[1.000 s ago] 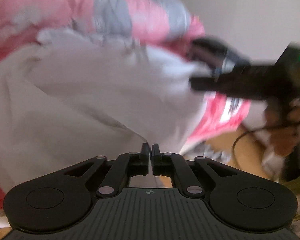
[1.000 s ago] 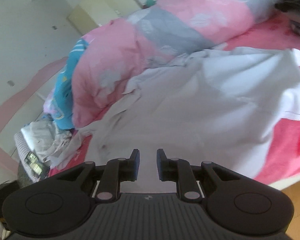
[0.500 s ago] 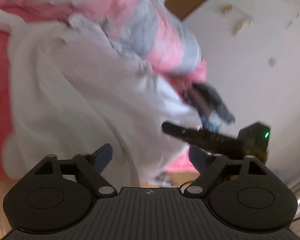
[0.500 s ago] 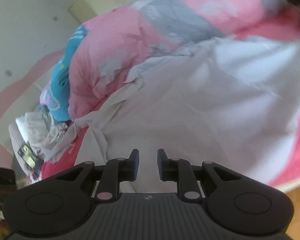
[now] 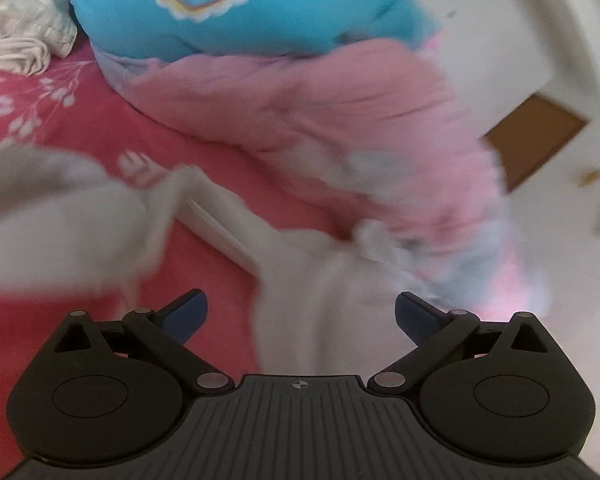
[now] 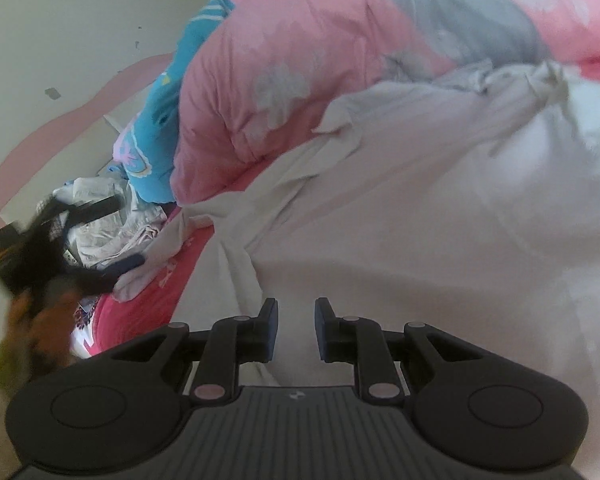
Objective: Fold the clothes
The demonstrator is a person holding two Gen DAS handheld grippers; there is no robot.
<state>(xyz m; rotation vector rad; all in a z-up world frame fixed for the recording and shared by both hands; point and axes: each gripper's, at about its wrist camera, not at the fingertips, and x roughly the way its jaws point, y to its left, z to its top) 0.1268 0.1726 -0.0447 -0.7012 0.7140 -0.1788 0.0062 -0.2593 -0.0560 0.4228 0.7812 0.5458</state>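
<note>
White garment (image 6: 440,208) lies spread on the red bedsheet (image 5: 60,120), just in front of the pink quilt (image 6: 284,64); one sleeve (image 5: 228,216) trails away from that quilt.

Left gripper (image 5: 301,312): jaws opening, nearly full width, cloth below them but not pinched.

Right gripper (image 6: 296,330): narrow gap, nothing gripped, poised over the garment.

No legible writing; print on the blue pillow (image 5: 236,4) beside the quilt is unreadable.

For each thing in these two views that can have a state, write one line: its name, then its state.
White garment: spread on the bed, creased, not folded.
Left gripper: jaws opening, wide, gripping nothing.
Right gripper: narrowly open, empty.
Pink quilt: heaped.
Pale clothes: crumpled pile.
</note>
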